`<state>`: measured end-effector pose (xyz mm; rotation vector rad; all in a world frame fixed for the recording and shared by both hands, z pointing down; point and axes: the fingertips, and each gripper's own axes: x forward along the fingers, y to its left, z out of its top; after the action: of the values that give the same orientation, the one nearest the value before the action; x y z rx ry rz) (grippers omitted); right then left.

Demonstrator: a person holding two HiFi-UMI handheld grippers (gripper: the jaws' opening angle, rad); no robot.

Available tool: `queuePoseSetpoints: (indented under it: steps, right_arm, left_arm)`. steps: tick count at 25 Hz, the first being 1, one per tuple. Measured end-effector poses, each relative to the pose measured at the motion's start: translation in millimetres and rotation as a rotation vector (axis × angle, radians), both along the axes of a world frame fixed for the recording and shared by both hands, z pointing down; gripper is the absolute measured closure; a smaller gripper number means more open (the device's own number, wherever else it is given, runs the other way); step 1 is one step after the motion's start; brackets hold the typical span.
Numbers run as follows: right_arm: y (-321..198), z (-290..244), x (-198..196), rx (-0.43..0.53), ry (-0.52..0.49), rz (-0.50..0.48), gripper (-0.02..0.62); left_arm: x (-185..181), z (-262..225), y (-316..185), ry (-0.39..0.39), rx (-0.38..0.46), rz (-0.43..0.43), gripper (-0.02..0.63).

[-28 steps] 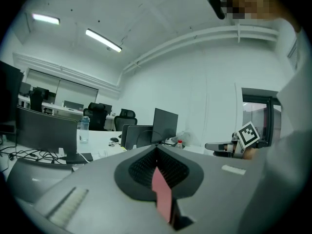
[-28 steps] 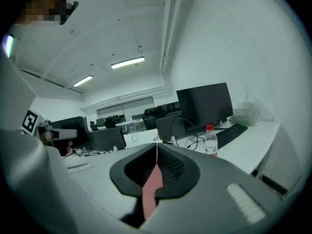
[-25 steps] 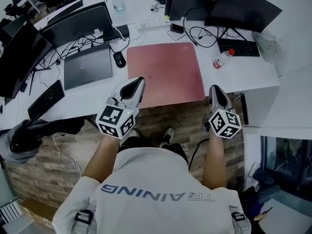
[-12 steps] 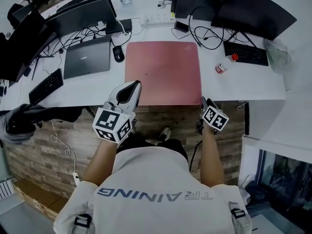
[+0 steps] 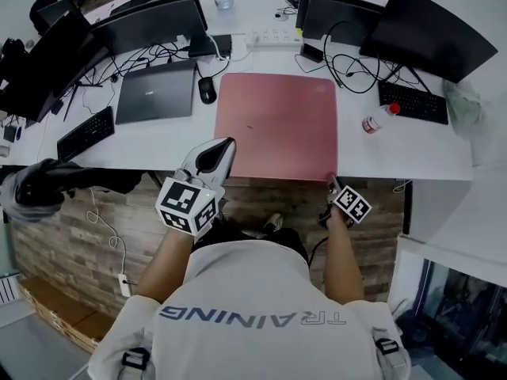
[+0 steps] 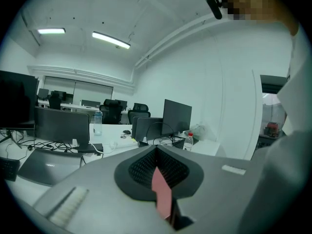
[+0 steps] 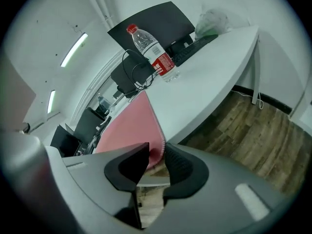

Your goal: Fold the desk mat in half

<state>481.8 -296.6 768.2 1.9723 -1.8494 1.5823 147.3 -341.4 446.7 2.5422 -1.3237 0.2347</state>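
Observation:
The pink desk mat (image 5: 276, 123) lies flat on the white desk (image 5: 396, 153), its near edge along the desk's front edge. My left gripper (image 5: 228, 142) hovers over the mat's near left corner with its fingertips together. In the left gripper view only a pink strip of mat (image 6: 162, 194) shows through the slit behind the left gripper (image 6: 156, 152) tips. My right gripper (image 5: 332, 182) sits at the mat's near right corner. Its jaws are closing. That corner (image 7: 155, 152) stands between the right gripper (image 7: 156, 156) pads, touching one pad and apart from the other.
A water bottle (image 5: 379, 119) stands just right of the mat. A mouse (image 5: 207, 89) and a closed laptop (image 5: 156, 92) lie to the left. Monitors, keyboards (image 5: 424, 103), a power strip (image 5: 273, 36) and cables crowd the back. A black chair (image 5: 40, 188) stands left, on wood floor.
My right gripper has moved in from right of the mat to its near right corner, and the corner now sits between its jaws. The left gripper has kept its place.

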Motion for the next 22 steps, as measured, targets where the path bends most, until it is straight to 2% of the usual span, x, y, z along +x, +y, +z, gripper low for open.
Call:
queuePoseSetpoints:
  steps: [3,10,16,22]
  right_arm:
    - [0.9,-9.2,-0.6,0.007,0.027,-0.002,0.557]
    - [-7.6,-71.4,-26.9,0.138,0.138,-0.06,0.566]
    - [-27.1,-129.3,-92.8,0.254,0.209,-0.218,0.566]
    - [-43.1,-144.6,-175.2,0.284,0.229,-0.38,0.566]
  left_arm:
    - [-5.7,0.7,-1.9,0.005,-0.002,0.001,0.606]
    - [-13.7,-2.0,-5.1,0.027,-0.002,0.037,0.605]
    - [-38.7,-5.8,-3.9,0.042,0.002,0.04,0.606]
    - [-81.9,-9.3,-1.3,0.047,0.004,0.008,0.606]
